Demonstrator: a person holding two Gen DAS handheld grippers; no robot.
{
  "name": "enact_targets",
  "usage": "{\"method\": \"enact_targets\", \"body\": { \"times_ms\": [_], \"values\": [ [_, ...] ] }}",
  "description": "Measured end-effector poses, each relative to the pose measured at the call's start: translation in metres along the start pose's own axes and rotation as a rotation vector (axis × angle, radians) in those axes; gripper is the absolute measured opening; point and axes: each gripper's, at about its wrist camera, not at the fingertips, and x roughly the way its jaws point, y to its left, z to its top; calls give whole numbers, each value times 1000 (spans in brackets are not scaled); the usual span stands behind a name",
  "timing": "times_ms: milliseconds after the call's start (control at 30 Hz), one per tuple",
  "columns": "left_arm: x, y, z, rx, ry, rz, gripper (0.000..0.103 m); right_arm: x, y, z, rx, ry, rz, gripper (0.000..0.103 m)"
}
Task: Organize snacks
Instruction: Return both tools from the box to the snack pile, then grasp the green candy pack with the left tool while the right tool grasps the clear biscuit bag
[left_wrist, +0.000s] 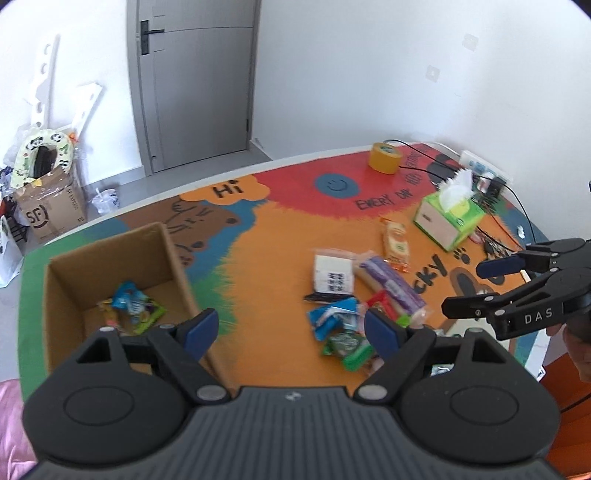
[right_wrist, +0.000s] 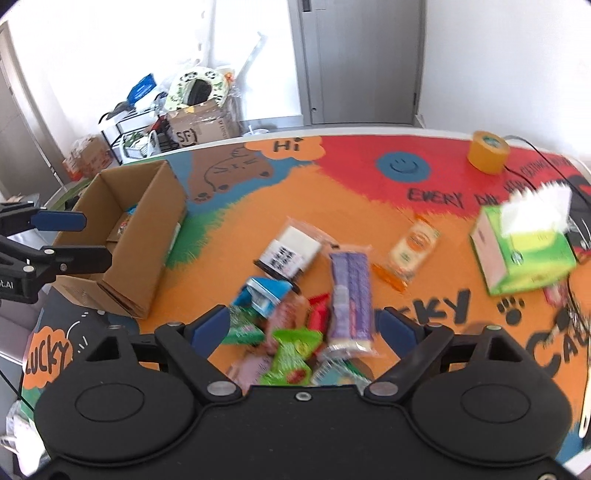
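Several snack packets (right_wrist: 295, 325) lie between the right gripper's (right_wrist: 303, 328) spread fingers.

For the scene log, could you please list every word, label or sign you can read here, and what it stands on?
"Hi": on the table mat.
"EVERY DA...": mat, cut off by the tissue box.
"LUCKY": mat.
"SF": floor carton.
"DAS": right claw.
".AI": left claw, start cut off.
Smiley sign: mat.
Snack wrappers, tape roll: too blurred.
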Motion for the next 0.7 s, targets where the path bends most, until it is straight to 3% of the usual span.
{"method": "enact_targets", "body": {
  "times_ms": [333,467,700],
  "values": [
    [25,-46,-12,33,22,-58,82,5,-27,-42,69,42,-16,77],
    [38,-61,-18,43,27,-60,81,10,-32,-53,93,42,-34,77],
    [64,-76,-25,24,41,-28,70,29,-41,-68,165,61,-42,70]
  ]
}}
